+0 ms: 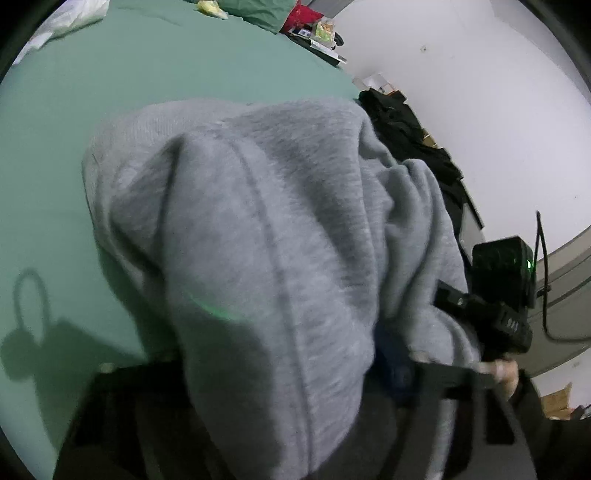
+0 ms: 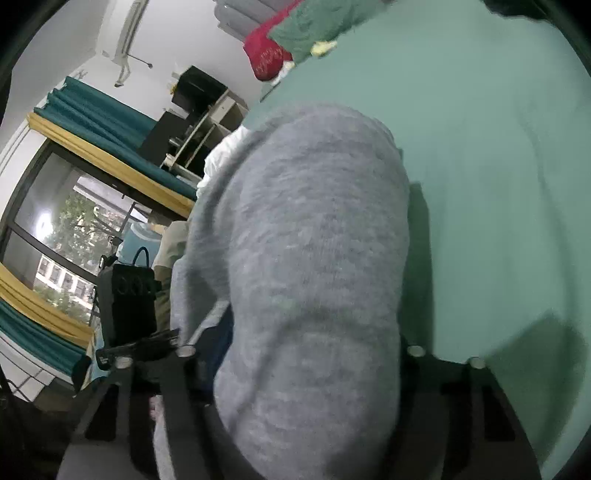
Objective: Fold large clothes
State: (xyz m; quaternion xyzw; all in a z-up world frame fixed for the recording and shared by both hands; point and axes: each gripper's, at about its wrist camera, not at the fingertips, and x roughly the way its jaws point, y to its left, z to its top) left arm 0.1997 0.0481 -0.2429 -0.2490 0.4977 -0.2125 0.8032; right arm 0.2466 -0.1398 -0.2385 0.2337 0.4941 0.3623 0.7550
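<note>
A large grey sweatshirt hangs in a bunched fold over the green bed sheet. In the left wrist view it drapes over my left gripper and hides the fingertips; the jaws are shut on the cloth. In the right wrist view the same grey sweatshirt covers my right gripper, which is also shut on it. The right gripper's body shows at the right edge of the left wrist view, and the left gripper's body shows at the left of the right wrist view. The two grippers are close together.
The green sheet spreads ahead. A red cushion and green pillow lie at the bed's far end. Dark clothes pile beside the bed by a white wall. White cloth lies far left. A window and shelves stand nearby.
</note>
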